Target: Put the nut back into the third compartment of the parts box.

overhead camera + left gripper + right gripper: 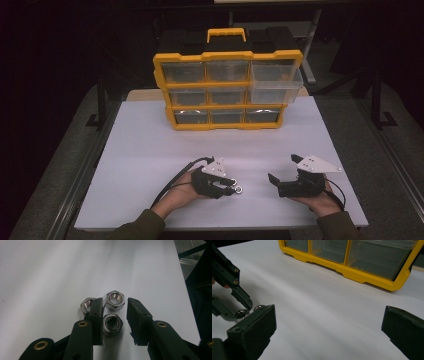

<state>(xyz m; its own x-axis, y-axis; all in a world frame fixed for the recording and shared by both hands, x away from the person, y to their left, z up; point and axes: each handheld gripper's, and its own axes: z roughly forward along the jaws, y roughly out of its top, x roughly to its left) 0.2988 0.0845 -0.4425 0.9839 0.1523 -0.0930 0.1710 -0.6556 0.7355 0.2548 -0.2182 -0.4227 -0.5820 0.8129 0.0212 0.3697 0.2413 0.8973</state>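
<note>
Three steel hex nuts lie close together on the white board (145, 150). In the left gripper view one nut (112, 324) lies between the jaws and touches the left pad (98, 320), with a gap to the right pad (136, 320). A second nut (115, 300) sits just past the tips, and a third nut (86, 305) lies outside the left jaw. My left gripper (231, 186) rests low over the nuts (238, 189), open. My right gripper (283, 167) stands wide open to the right with nothing in it. In the right gripper view, the left gripper (242, 307) and a nut (242, 313) appear at far left.
A yellow organizer (227, 102) with clear drawers stands upright at the back of the board, handle on top. Its top right drawer (276, 86) is pulled out partway. Dark floor and metal frame rails surround the board.
</note>
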